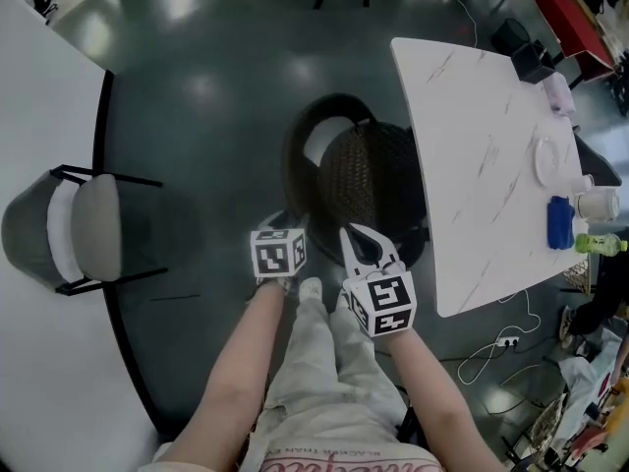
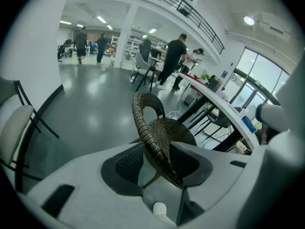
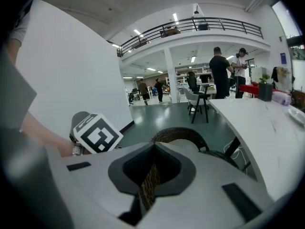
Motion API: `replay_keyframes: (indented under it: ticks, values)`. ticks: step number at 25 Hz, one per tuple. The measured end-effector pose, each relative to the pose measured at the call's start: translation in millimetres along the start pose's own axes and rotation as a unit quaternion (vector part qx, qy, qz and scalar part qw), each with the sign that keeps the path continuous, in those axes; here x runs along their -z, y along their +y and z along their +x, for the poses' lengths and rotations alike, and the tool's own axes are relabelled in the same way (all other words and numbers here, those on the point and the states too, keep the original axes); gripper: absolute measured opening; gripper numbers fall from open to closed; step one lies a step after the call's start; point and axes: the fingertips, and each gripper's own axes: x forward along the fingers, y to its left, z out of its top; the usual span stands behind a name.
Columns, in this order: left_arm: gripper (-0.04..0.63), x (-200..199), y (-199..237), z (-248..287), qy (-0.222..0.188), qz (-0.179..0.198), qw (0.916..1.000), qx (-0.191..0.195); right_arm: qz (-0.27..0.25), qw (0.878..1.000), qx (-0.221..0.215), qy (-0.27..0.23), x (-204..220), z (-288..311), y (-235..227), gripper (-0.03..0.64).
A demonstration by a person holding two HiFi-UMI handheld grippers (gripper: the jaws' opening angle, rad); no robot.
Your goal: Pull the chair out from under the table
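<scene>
The chair (image 1: pixel 373 180) is dark brown woven wicker. It has a round seat and a curved hoop back whose opening shows pale. It stands at the near edge of the white marble-patterned worktop (image 1: pixel 482 146), with the seat partly beneath it and the back outside. The left hand-held gripper (image 2: pixel 157 163) is released, its jaws apart astride the woven back rim. The right hand-held gripper (image 3: pixel 151 171) is likewise unclenched, with the rim edge-on in its narrower gap.
</scene>
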Motion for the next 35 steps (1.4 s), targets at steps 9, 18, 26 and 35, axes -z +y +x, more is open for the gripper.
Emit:
replay_keyframes:
  ticks: [9,18,26,35]
  values:
    - [0.161,2,6,37,0.024,-0.051,0.9983,-0.013,0.014,1.000,-0.004,0.026,25,17,-2,0.003]
    - [0.132,4,12,36,0.043,-0.082,0.9951,-0.035,0.010,1.000,0.008,0.024,8,15,-8,0.003]
    - [0.093,7,60,9,0.024,-0.149,0.9850,-0.083,-0.006,1.000,0.004,0.024,-2,10,1,0.003]
    - [0.071,19,144,-40,0.006,-0.174,0.9767,-0.125,-0.030,0.999,-0.032,0.025,-8,26,50,0.003]
